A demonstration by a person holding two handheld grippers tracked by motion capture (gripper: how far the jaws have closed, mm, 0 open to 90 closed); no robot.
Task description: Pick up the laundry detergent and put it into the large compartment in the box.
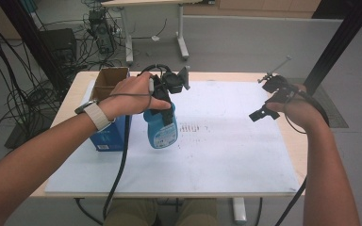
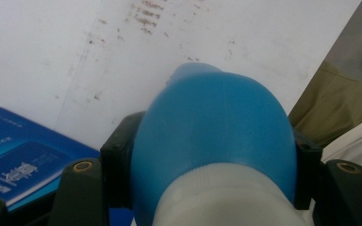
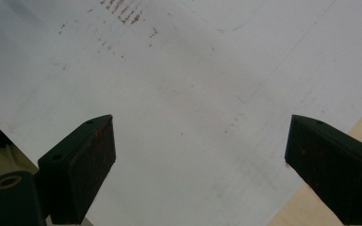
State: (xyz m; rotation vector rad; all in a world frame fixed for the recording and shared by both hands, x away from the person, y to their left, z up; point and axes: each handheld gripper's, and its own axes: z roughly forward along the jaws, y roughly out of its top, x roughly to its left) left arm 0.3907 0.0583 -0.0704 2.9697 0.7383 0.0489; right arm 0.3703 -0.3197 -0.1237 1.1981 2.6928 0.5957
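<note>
While the left claw (image 1: 166, 109) grips it by the upper body, one blue bottle (image 1: 160, 129) hangs upright above the white sheet (image 1: 226, 155) on the table (image 1: 70, 101), just beside one blue box (image 1: 107, 136); in the left gripper view both jaws press its blue sides. One open cardboard box (image 1: 111, 77) stands behind the blue one. Well apart at the right, the right claw (image 1: 268, 101) holds nothing, its two jaws spread wide over the sheet.
</note>
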